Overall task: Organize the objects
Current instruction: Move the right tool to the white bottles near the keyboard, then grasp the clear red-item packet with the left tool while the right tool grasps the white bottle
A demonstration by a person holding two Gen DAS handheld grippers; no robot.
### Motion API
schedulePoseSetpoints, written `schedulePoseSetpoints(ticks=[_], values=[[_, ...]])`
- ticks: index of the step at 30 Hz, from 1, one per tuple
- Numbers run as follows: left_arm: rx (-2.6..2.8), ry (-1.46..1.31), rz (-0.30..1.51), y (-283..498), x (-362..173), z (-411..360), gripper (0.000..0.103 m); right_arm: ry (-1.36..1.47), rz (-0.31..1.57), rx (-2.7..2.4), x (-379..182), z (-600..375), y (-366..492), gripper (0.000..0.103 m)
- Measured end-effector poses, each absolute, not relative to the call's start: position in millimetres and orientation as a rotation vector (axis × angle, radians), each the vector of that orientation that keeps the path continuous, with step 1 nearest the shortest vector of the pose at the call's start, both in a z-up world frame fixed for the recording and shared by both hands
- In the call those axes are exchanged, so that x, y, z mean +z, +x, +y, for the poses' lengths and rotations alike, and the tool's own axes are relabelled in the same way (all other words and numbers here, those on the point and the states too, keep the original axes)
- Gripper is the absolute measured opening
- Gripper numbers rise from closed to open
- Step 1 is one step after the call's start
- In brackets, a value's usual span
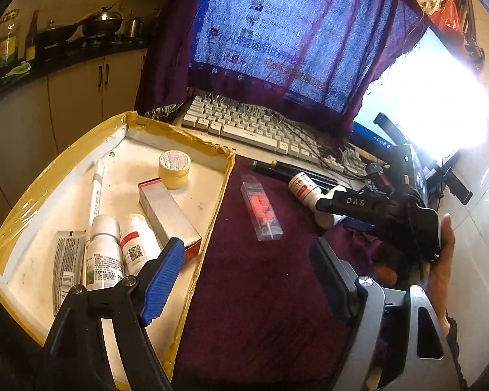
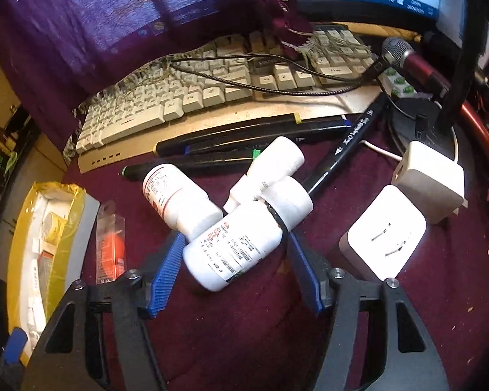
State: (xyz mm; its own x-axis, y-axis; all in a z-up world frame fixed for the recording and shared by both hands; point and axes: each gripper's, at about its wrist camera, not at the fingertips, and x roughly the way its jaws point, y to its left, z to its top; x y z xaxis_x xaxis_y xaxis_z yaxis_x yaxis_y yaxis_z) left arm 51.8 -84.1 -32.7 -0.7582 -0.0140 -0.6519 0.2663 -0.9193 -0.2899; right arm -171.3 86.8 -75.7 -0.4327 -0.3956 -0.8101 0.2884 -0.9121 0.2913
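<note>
A yellow-taped tray (image 1: 58, 163) at the left holds two white bottles (image 1: 104, 251), a grey box (image 1: 166, 215), a yellow jar (image 1: 174, 169), a tube and a sachet. My left gripper (image 1: 244, 260) is open and empty over the tray's right edge and the maroon cloth. A clear packet with a red item (image 1: 260, 208) lies on the cloth. In the right wrist view several white bottles lie in a heap. My right gripper (image 2: 236, 254) is open around the nearest large white bottle (image 2: 234, 247), its blue pads (image 2: 166, 273) on either side.
A white keyboard (image 2: 185, 97) with cables and black markers (image 2: 244, 133) lies behind the bottles. Two white power adapters (image 2: 384, 234) sit to the right, near a microphone (image 2: 407, 58). A cloth-draped monitor (image 1: 277, 32) stands behind. The tray (image 2: 62, 202) shows at the left.
</note>
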Motion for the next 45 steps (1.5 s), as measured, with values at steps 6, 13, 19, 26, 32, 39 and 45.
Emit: schedulePoseSetpoints(ticks=[6, 13, 19, 26, 32, 39, 45], values=[[-2.767, 1.041, 0.551, 47, -34, -75, 0.074, 1.345, -0.175, -2.342, -77, 108, -156, 0.058], [-2.723, 1.122, 0.457, 16, -37, -60, 0.074, 1.28, -0.085, -2.284, -75, 134, -115, 0.058], [-2.629, 1.235, 0.373, -35, -52, -59, 0.074, 1.21, -0.048, -2.304, -67, 141, -105, 0.058], [-2.481, 1.412, 0.213, -99, -80, -55, 0.046, 1.207, -0.007, -2.332, -63, 131, -102, 0.061], [-2.459, 1.421, 0.067, -106, -88, -47, 0.024, 1.232, -0.013, -2.371, -64, 131, -105, 0.061], [-2.632, 1.418, 0.251, -42, -84, -50, 0.024, 1.294, -0.042, -2.382, -72, 129, -115, 0.061], [-2.664, 1.39, 0.292, -5, -83, -38, 0.024, 1.291, -0.026, -2.394, -80, 131, -116, 0.056]])
